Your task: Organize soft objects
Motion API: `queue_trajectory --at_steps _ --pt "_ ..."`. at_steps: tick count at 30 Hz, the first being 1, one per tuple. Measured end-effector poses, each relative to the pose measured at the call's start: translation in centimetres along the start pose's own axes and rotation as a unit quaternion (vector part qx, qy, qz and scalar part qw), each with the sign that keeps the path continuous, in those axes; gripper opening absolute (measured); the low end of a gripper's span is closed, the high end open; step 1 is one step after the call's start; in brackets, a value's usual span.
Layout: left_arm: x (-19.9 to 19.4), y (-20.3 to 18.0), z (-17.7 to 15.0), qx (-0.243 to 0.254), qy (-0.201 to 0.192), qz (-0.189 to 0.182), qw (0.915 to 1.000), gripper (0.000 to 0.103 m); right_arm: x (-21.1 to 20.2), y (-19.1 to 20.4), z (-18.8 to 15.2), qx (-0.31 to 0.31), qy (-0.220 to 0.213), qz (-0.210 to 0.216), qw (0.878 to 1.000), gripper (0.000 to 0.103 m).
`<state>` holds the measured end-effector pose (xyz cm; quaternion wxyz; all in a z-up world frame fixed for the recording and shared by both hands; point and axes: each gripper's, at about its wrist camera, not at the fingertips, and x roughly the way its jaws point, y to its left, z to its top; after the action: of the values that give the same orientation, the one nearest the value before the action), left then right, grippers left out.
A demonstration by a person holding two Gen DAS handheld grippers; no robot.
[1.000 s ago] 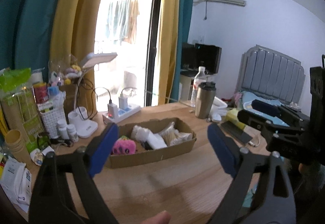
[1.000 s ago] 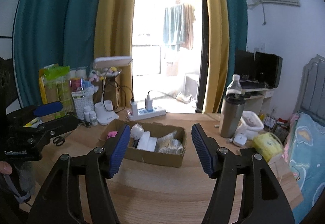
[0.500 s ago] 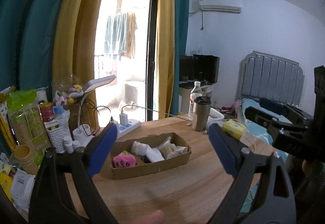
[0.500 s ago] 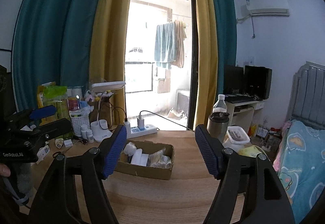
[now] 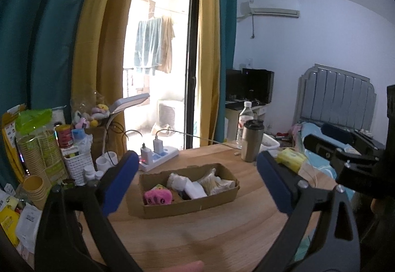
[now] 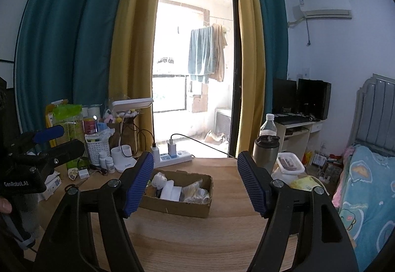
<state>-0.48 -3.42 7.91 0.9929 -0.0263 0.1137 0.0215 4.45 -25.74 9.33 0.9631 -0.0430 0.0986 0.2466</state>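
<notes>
The cardboard box (image 5: 190, 200) of soft things lies beyond both wide-spread, empty tongs (image 5: 195, 183) (image 6: 195, 183).

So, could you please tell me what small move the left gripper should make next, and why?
Probably ease the left gripper forward and down toward the pink plush toy in the cardboard box: the jaws are open and empty, held short of the box, and the toy lies exposed at its near left end.

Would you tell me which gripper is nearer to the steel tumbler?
Right. The right gripper hangs open with the steel tumbler just beyond its right finger; the left gripper, also open, sits further left, facing the cardboard box.
</notes>
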Motion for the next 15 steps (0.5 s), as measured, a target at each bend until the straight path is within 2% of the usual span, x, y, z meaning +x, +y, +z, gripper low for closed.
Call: queue_trajectory --at_steps 5,15 --pt "-0.06 0.17 -0.07 0.000 -0.002 0.007 1.0000 0.098 0.08 0.10 0.06 0.000 0.000 0.001 1.000 0.079" --pt "0.01 0.06 -0.25 0.002 0.002 0.005 1.0000 0.099 0.11 0.14 0.09 0.001 0.000 0.001 1.000 0.080"
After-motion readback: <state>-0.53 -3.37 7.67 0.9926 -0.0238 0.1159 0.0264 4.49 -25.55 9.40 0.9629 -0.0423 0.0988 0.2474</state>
